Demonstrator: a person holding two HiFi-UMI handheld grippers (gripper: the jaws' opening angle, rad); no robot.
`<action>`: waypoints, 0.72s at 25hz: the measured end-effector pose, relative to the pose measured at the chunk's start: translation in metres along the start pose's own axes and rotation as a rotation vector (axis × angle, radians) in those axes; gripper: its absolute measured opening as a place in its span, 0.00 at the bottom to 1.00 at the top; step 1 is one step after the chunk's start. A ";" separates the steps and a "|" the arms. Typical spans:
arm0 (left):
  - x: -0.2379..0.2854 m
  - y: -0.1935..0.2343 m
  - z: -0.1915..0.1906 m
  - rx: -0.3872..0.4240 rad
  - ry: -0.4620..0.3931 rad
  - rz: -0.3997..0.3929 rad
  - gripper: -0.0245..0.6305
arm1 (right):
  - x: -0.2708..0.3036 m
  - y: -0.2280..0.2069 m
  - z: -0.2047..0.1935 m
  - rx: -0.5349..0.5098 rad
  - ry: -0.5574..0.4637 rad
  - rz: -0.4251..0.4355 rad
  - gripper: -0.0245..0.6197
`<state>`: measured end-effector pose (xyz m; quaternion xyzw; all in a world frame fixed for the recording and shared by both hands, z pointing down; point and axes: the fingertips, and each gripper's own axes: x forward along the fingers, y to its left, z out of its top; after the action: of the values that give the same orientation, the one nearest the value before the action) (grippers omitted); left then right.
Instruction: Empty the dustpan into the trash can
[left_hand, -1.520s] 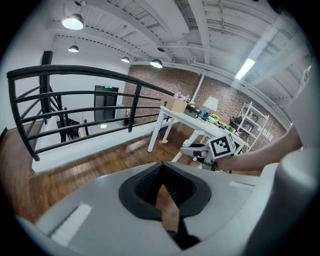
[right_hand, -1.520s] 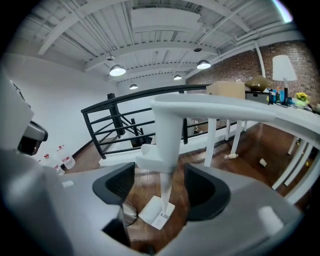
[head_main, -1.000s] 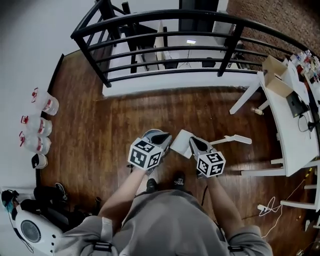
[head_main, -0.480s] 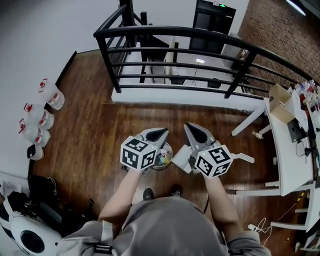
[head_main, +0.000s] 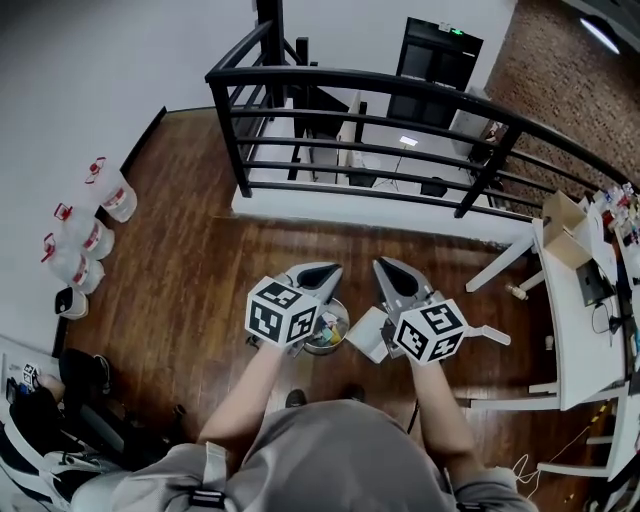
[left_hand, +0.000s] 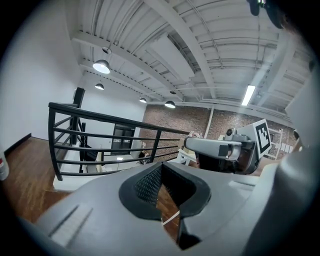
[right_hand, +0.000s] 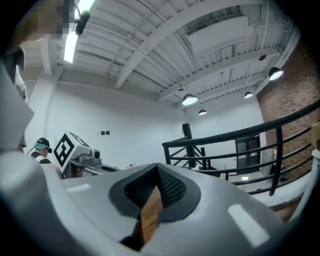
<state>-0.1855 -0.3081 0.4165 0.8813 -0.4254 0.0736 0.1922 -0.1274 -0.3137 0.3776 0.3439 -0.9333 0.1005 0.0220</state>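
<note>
A small round trash can (head_main: 328, 330) with colourful litter inside stands on the wood floor below and between my two grippers. Just to its right lies the white dustpan (head_main: 364, 336), partly hidden under my right hand, with its handle (head_main: 490, 333) sticking out to the right. My left gripper (head_main: 330, 268) is shut and holds nothing. The right gripper (head_main: 382, 264) is also shut and empty. Both are held up above the floor, pointing forward side by side. From the left gripper (left_hand: 161, 165) I see the right gripper's body (left_hand: 225, 148); the right gripper (right_hand: 157, 168) shows the left one (right_hand: 75, 150).
A black railing (head_main: 400, 90) fences the drop ahead. A white table (head_main: 580, 320) with boxes stands at the right. Water jugs (head_main: 85, 240) line the left wall, with bags and gear (head_main: 60, 420) at the lower left.
Both grippers have risen from beside the dustpan and spread slightly apart. The trash can has come into view between them. The dustpan stays on the floor.
</note>
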 end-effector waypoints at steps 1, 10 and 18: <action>0.000 0.000 0.001 0.002 -0.001 -0.002 0.04 | 0.000 0.000 0.001 0.000 -0.001 -0.002 0.04; 0.000 -0.002 0.004 0.009 -0.007 -0.016 0.04 | -0.001 -0.001 0.002 0.003 -0.002 -0.012 0.04; 0.002 -0.006 0.001 0.009 0.000 -0.025 0.04 | -0.005 0.000 0.001 0.008 -0.003 -0.013 0.04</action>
<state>-0.1797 -0.3061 0.4145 0.8874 -0.4140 0.0734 0.1890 -0.1238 -0.3106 0.3763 0.3503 -0.9307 0.1037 0.0197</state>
